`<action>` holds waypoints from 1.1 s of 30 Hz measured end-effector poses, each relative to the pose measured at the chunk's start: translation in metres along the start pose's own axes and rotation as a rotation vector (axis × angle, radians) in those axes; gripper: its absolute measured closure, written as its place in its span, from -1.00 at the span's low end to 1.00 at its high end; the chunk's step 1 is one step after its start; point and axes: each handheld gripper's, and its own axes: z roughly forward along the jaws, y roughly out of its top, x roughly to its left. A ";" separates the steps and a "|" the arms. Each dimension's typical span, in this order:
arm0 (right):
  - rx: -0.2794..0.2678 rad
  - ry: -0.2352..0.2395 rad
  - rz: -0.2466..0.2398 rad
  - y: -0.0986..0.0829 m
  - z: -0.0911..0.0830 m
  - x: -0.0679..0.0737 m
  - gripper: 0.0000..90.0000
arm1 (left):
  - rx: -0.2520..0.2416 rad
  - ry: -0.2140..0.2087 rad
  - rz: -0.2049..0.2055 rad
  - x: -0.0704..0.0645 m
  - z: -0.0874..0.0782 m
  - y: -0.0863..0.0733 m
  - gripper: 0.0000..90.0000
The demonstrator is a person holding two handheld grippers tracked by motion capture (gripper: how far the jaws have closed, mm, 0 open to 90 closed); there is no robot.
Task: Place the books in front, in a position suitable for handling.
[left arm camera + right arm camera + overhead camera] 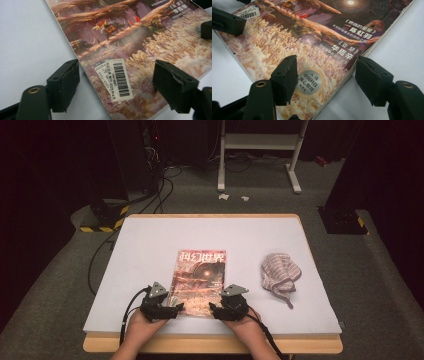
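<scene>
Over magazine [200, 282] corners, both jaws apart.

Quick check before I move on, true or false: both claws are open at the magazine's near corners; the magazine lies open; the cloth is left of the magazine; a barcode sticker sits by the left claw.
1. Both the left claw and the right claw are open at the near corners of the magazine. True.
2. The magazine lies open. False: it lies closed, cover up.
3. The cloth lies left of the magazine. False: it lies to its right, apart from it.
4. A barcode sticker sits by the left claw. True.
</scene>
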 end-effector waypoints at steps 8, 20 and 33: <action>0.002 0.004 -0.018 -0.001 -0.004 -0.001 -0.18 | -0.003 -0.002 -0.007 -0.001 0.001 0.000 -0.54; 0.004 0.006 -0.025 -0.004 -0.008 -0.002 -0.14 | -0.011 -0.006 -0.006 -0.004 0.002 -0.001 -0.51; 0.008 0.026 -0.006 -0.005 -0.007 0.000 -0.12 | -0.060 0.002 -0.067 -0.001 -0.005 0.000 -0.32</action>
